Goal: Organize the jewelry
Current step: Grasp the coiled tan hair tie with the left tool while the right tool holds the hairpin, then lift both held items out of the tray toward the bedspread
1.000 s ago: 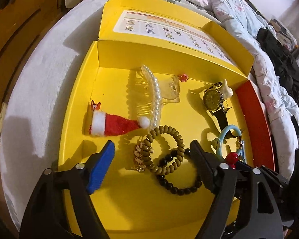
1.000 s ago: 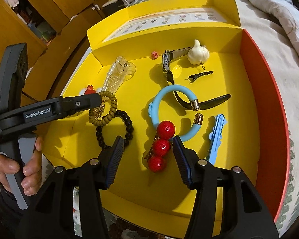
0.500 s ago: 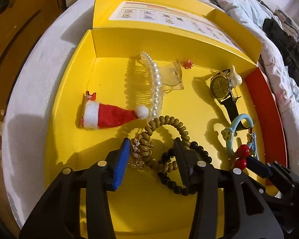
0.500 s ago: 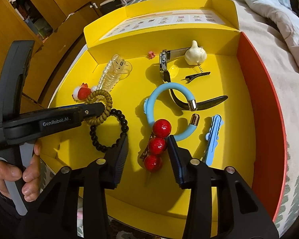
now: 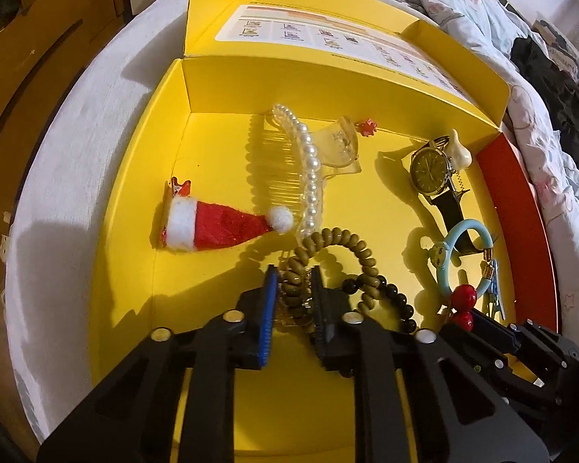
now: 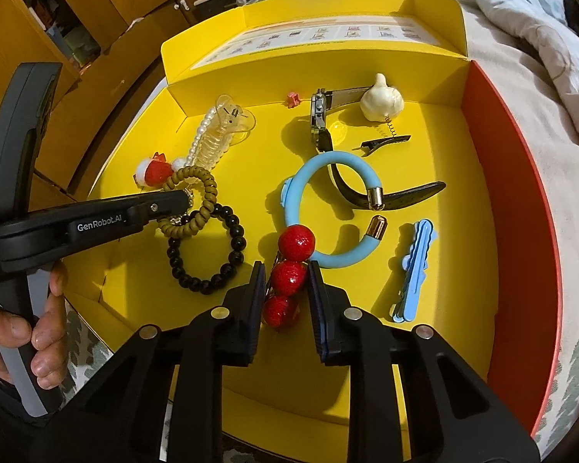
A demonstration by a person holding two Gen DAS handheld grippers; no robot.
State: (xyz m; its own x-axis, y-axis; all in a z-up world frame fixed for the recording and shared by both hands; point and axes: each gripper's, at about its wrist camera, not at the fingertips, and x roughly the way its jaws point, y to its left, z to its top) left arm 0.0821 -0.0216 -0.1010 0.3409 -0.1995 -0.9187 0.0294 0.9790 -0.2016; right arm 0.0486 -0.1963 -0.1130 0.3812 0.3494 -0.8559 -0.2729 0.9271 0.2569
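An open yellow box (image 5: 220,162) (image 6: 424,135) on the bed holds loose jewelry. My left gripper (image 5: 292,277) is shut on the olive spiral hair tie (image 5: 351,249), which lies over a black bead bracelet (image 5: 399,301); both show in the right wrist view, the tie (image 6: 197,196) and the bracelet (image 6: 208,254). My right gripper (image 6: 283,276) is shut on the red ball hair clip (image 6: 289,276), which also shows in the left wrist view (image 5: 463,301). A light blue bangle (image 6: 320,208) lies just beyond it.
Also in the box: a Santa hat clip (image 5: 212,223), a pearl comb clip (image 5: 308,173), a wristwatch (image 5: 430,168), a garlic-shaped clip (image 6: 380,100), a blue clip (image 6: 413,270). The box's red side wall (image 6: 513,200) is at the right. Wooden furniture (image 6: 77,38) stands left.
Both grippers have closed from wide open: the left onto the olive spiral hair tie, the right onto the red ball clip. Both have moved slightly forward and down.
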